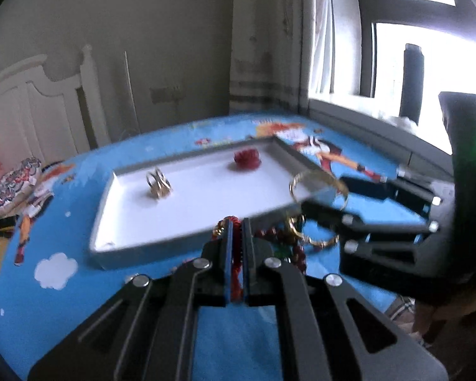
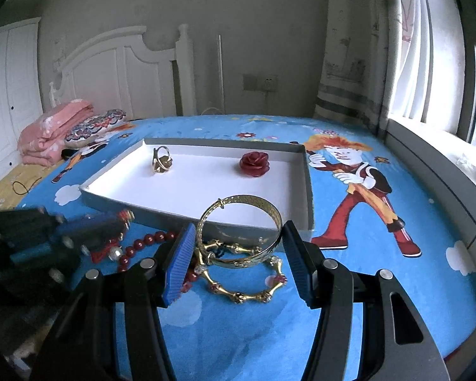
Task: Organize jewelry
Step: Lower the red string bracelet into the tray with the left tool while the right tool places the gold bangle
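In the right wrist view my right gripper [image 2: 238, 247] is shut on a wide gold bangle [image 2: 271, 214], held upright just over the near wall of the grey tray [image 2: 308, 187]. A gold ring [image 2: 161, 162] and a red rose piece [image 2: 254, 163] lie in the tray. Below the held bangle, a thin segmented gold bangle [image 2: 244, 295] rests on the sheet. My left gripper [image 1: 236, 225] is shut on a red bead strand [image 1: 236, 254]. The left gripper [image 2: 123, 219] also shows blurred at the left. The right gripper [image 1: 323, 193] shows with the bangle [image 1: 301, 179].
The tray sits on a blue cartoon-print sheet [image 2: 396, 285]. A pink folded blanket [image 2: 50, 130] and a patterned pillow [image 2: 95, 123] lie at the far left before a white headboard [image 2: 117, 63]. A grey window ledge [image 2: 444, 165] runs along the right.
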